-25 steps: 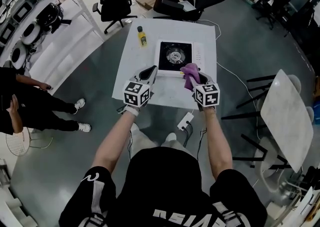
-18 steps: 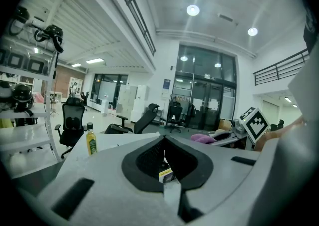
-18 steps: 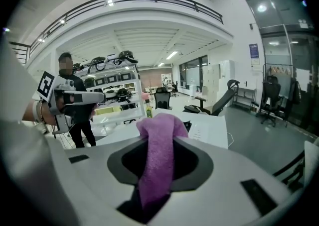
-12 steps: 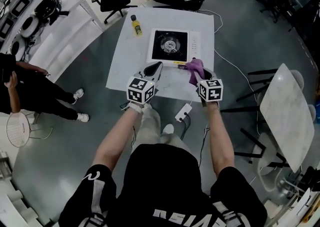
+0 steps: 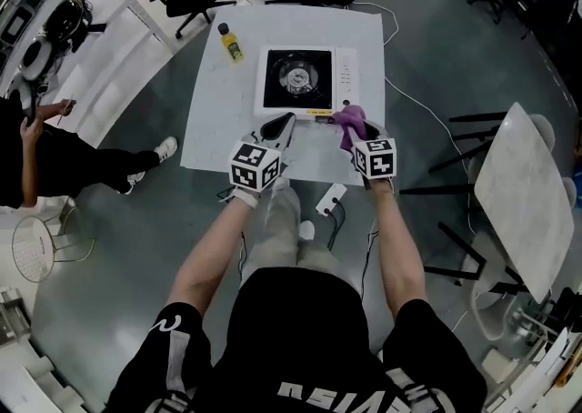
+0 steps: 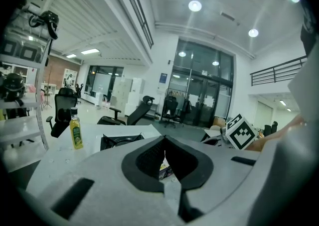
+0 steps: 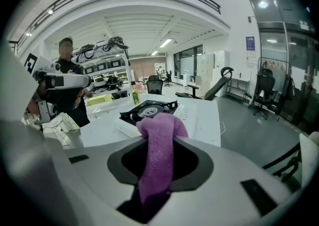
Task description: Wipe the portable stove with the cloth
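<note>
Sinking toward the table over the past second, both grippers are arriving at the near side of the portable stove. The right gripper is clamping the purple cloth between its jaws. The cloth's free end is bunching out past the tips, with the stove's front right corner just ahead of them; whether cloth and stove are touching is not clear. The left gripper, jaws pinched together on nothing, is pointing at the stove's front edge just ahead. Wiping is probably only now beginning, with the cloth being lowered into reach of the stove top.
</note>
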Tool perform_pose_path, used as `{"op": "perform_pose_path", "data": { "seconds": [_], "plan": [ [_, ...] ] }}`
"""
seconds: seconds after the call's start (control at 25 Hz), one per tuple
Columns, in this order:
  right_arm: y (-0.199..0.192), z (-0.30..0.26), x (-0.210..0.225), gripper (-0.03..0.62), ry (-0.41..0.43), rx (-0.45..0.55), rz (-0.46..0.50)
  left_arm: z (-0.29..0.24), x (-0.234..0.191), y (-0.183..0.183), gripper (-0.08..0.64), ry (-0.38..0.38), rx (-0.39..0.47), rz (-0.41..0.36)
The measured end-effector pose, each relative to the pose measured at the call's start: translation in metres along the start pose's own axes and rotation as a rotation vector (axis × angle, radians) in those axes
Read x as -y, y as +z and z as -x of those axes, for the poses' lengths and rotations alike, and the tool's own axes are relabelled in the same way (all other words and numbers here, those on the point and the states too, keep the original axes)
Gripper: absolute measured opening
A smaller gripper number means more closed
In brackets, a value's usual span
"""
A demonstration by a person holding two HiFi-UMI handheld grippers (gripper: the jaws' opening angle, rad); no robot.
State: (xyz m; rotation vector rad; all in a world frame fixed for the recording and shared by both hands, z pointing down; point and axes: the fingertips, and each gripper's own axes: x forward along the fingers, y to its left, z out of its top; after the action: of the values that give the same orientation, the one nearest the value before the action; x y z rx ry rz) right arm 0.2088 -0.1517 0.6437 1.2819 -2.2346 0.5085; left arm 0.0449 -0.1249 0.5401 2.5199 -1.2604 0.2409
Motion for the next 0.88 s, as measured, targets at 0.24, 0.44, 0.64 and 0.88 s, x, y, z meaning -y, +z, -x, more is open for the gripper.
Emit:
{"op": "perform_pose_path", "data": {
  "seconds": [0.24, 0.44, 0.64, 0.88],
  "plan": [
    [-0.019, -0.029, 0.020, 0.106, -0.007, -0.054, -0.011, -0.033, -0.006, -0.016, 0.009, -0.016, -0.023, 0.022],
    [-0.027, -0.051, 0.028, 0.106, -0.011, -0.097, -0.007, -0.054, -0.015, -0.021, 0.009, -0.027, -0.037, 0.030],
    [-0.028, -0.067, 0.034, 0.106, -0.001, -0.128, -0.020, -0.072, -0.024, -0.018, 0.009, -0.037, -0.048, 0.038],
    [-0.017, -0.086, 0.038, 0.106, 0.019, -0.153, -0.039, -0.096, -0.037, -0.011, 0.009, -0.058, -0.064, 0.047]
  ]
}}
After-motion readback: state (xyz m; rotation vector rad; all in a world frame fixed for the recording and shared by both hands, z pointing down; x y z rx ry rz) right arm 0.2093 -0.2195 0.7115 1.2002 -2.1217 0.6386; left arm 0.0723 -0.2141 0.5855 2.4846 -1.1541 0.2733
